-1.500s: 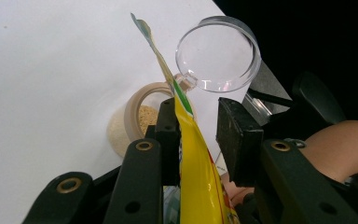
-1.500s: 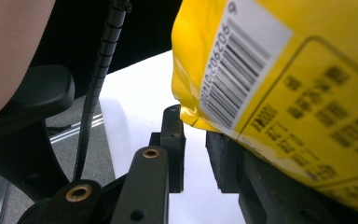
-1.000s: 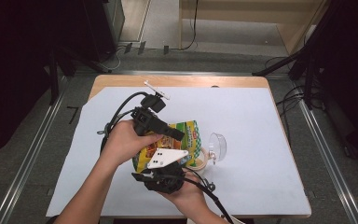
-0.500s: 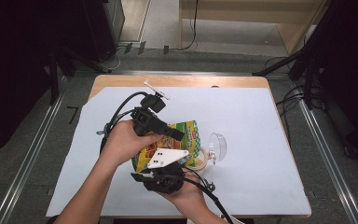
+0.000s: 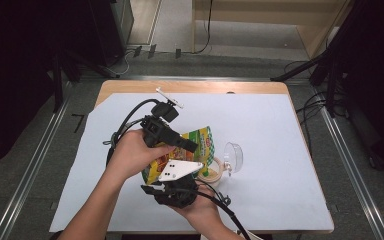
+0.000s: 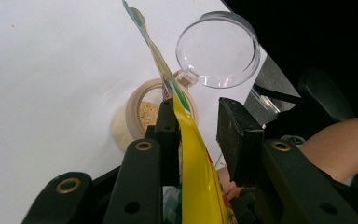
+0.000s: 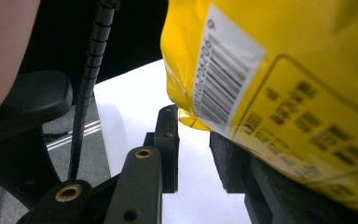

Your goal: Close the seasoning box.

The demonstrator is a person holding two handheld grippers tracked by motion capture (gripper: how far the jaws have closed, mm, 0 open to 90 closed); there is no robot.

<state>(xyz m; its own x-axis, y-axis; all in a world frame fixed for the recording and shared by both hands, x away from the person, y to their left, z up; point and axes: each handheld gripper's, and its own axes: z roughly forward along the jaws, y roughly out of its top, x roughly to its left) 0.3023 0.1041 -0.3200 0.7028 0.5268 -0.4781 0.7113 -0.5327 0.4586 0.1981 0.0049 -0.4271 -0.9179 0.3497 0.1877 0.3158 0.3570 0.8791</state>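
A white sheet covers the wooden table [image 5: 280, 88], and on it we see a small clear jar [image 5: 213, 170] of beige powder with its clear hinged lid [image 5: 234, 156] flipped up. Above the jar we hold a yellow snack bag [image 5: 200, 142] tilted, its open end over the jar's mouth. Our left gripper [image 6: 196, 126] has the bag's thin edge running between its fingers: the bag lies against the left finger [image 6: 168, 140], while a clear gap separates it from the right finger [image 6: 235, 140], so the jaws stand partly open and we cannot tell whether they truly pinch it. Past those fingertips sits the jar, with the lid just beyond it. Our right gripper [image 7: 193, 140] has its fingers partly open with white sheet showing between them; the bag's barcoded bottom [image 7: 223, 79] rests over the right finger [image 7: 230, 158], its lowest corner just above the gap.
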